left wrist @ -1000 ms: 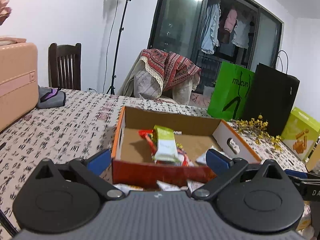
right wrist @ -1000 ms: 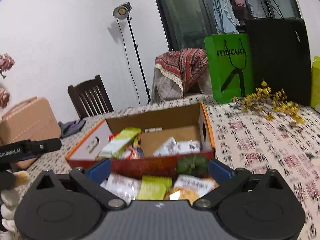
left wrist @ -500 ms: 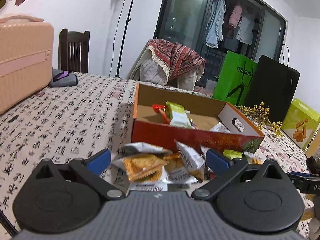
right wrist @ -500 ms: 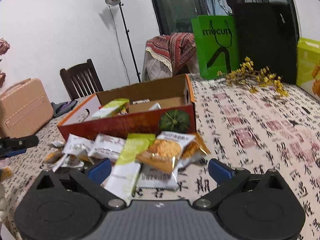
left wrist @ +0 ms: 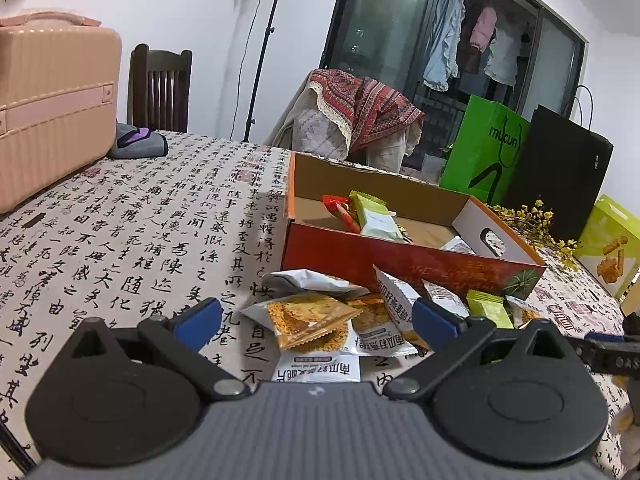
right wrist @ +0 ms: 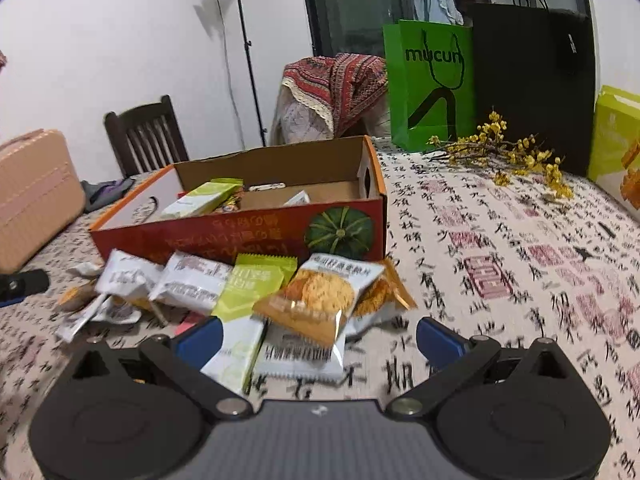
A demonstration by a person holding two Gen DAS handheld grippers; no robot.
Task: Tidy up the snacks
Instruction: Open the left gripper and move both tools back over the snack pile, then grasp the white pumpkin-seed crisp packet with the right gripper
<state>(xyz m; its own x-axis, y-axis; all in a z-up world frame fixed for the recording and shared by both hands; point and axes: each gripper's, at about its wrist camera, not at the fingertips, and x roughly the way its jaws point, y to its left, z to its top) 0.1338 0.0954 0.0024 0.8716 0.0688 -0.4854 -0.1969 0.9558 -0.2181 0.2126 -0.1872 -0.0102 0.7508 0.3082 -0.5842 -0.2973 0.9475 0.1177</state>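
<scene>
An open red cardboard box (left wrist: 400, 258) (right wrist: 240, 236) with a pumpkin picture stands on the table and holds a few snack packets, among them a pale green one (left wrist: 374, 218) (right wrist: 200, 200). A pile of loose snack packets (left wrist: 320, 320) (right wrist: 256, 296) lies in front of the box. My left gripper (left wrist: 318, 320) is open and empty, just before the pile's left end. My right gripper (right wrist: 318, 336) is open and empty, its jaws on either side of an orange cracker packet (right wrist: 316, 300) at the pile's right end.
A pink suitcase (left wrist: 52, 100) stands at the table's left. A green bag (right wrist: 430, 84), a black bag (right wrist: 532, 84), a yellow-green box (right wrist: 618, 144) and yellow flower sprigs (right wrist: 508, 152) are at the far right. A wooden chair (right wrist: 146, 134) and a draped chair stand behind.
Both grippers have pulled back from the box and dropped lower. The pile of packets in front of the box has come into full view between their jaws.
</scene>
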